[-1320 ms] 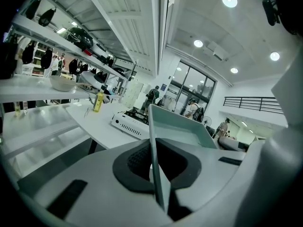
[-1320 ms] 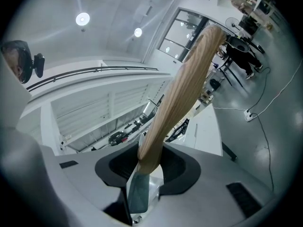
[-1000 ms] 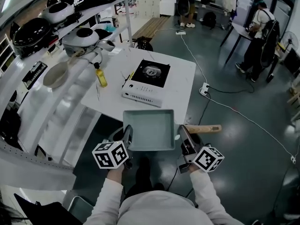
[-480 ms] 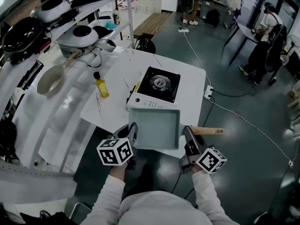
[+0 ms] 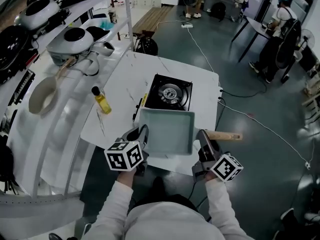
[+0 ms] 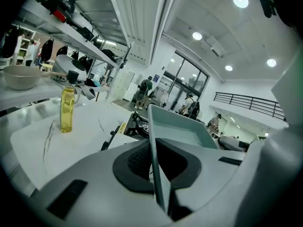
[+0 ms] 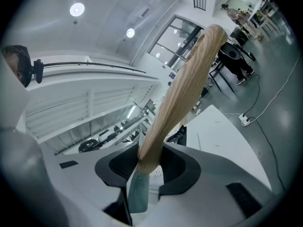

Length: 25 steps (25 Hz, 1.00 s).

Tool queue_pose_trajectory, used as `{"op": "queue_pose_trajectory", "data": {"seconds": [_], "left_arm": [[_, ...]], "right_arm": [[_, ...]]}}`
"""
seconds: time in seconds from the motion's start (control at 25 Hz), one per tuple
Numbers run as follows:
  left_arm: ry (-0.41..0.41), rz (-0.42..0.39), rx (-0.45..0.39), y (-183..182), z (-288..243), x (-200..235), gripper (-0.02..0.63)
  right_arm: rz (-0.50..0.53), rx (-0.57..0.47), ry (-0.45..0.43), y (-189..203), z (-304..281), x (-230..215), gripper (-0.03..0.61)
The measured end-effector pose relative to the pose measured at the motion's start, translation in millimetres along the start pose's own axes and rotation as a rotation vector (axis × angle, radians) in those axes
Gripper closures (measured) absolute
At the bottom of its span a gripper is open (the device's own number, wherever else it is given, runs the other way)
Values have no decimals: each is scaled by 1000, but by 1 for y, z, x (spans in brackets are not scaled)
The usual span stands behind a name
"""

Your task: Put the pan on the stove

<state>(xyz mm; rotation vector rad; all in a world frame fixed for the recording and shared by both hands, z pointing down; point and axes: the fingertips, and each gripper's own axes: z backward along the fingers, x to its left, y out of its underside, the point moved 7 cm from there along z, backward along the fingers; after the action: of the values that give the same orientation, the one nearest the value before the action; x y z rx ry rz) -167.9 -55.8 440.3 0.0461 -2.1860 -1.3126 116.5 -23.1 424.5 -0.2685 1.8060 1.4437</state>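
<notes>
A square pale green pan (image 5: pixel 167 131) hangs level over the near edge of the white table (image 5: pixel 125 89), its far rim reaching the front of the portable gas stove (image 5: pixel 169 92). My left gripper (image 5: pixel 142 136) is shut on the pan's left wall. In the left gripper view the thin rim (image 6: pixel 158 174) runs between the jaws, and the stove (image 6: pixel 137 124) lies beyond. My right gripper (image 5: pixel 202 141) is shut on the pan's wooden handle (image 5: pixel 225 135), which juts out to the right. In the right gripper view the handle (image 7: pixel 184 89) rises from between the jaws.
A yellow oil bottle (image 5: pixel 101 100) stands on the table left of the stove. A pale bowl-shaped pan (image 5: pixel 42 91) and rice cookers (image 5: pixel 70 40) sit on the shelves at left. A cable and power strip (image 5: pixel 222 90) lie on the floor at right; people stand far back.
The pan and both grippers have moved forward from over the floor to over the table's near edge, up to the stove's front. Both grips are unchanged.
</notes>
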Motion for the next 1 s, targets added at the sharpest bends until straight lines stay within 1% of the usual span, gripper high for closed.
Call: {"op": "queue_pose_trajectory", "data": {"seconds": [0.2, 0.4, 0.52, 0.76, 0.88, 1.0], "left_arm": [[14, -15, 17, -10, -19, 8, 586], [20, -23, 23, -17, -35, 7, 586], [22, -30, 22, -26, -46, 11, 586], [18, -33, 28, -42, -73, 17, 586], [10, -39, 35, -50, -88, 18, 586], [0, -38, 37, -58, -106, 22, 586]], "right_arm": [[-40, -1, 35, 2, -12, -9, 422], [-40, -7, 30, -5, -21, -17, 422], [-51, -2, 52, -9, -32, -22, 422], [-8, 8, 55, -25, -59, -38, 422], [-52, 11, 68, -32, -73, -44, 422], [-51, 27, 68, -38, -88, -57, 422]]}}
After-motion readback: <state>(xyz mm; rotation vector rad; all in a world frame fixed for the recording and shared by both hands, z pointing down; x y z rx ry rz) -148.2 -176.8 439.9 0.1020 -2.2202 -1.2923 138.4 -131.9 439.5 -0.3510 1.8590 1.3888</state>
